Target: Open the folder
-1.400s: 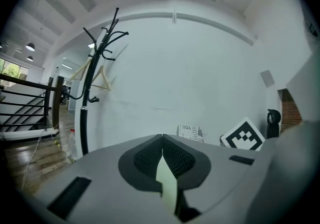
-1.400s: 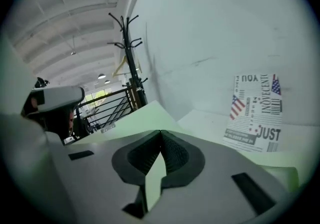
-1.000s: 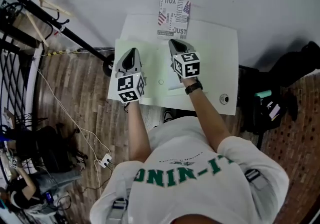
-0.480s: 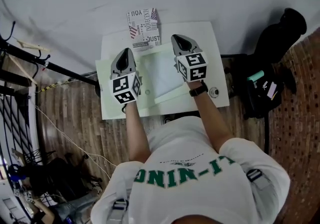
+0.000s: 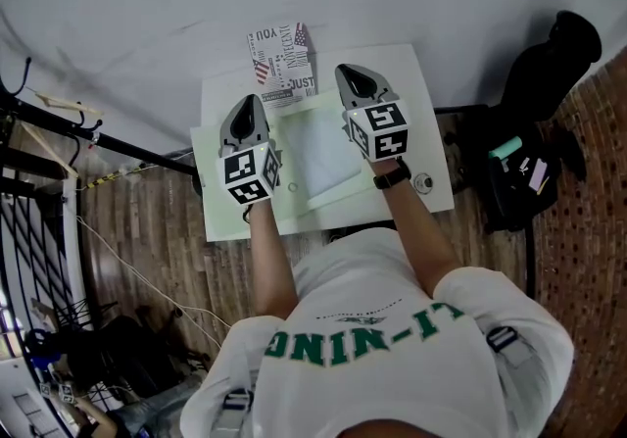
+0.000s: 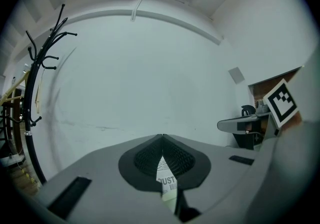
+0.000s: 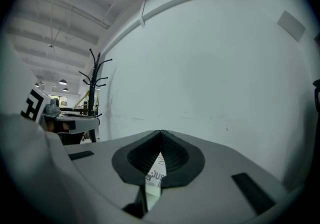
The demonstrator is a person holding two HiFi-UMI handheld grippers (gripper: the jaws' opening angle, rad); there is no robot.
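Since 1 second ago both claws have lifted off the folder (image 5: 220,211), and a paler inner panel now shows between them, its near edge slanting across the green sheet beneath. Over the last half second little has changed.

The left claw (image 5: 249,103) hangs above the left half of the folder, pointing level toward the wall. In the left gripper view its 2 jaws meet at the tips with nothing between them. The right claw (image 5: 346,73) hangs above the folder's right edge, also about level. Its jaws are pressed together and empty in the right gripper view. Through the slit under each pair of tips, part of the printed booklet (image 5: 282,54) shows.

The pale green folder lies over the near left corner of the white desk (image 5: 426,83), its left side reaching the desk's left edge. The booklet sits at the far edge, left of the middle, just beyond the folder. A small round object (image 5: 423,182) rests near the desk's near right corner. A black bag (image 5: 519,191) lies on the floor past the right edge.
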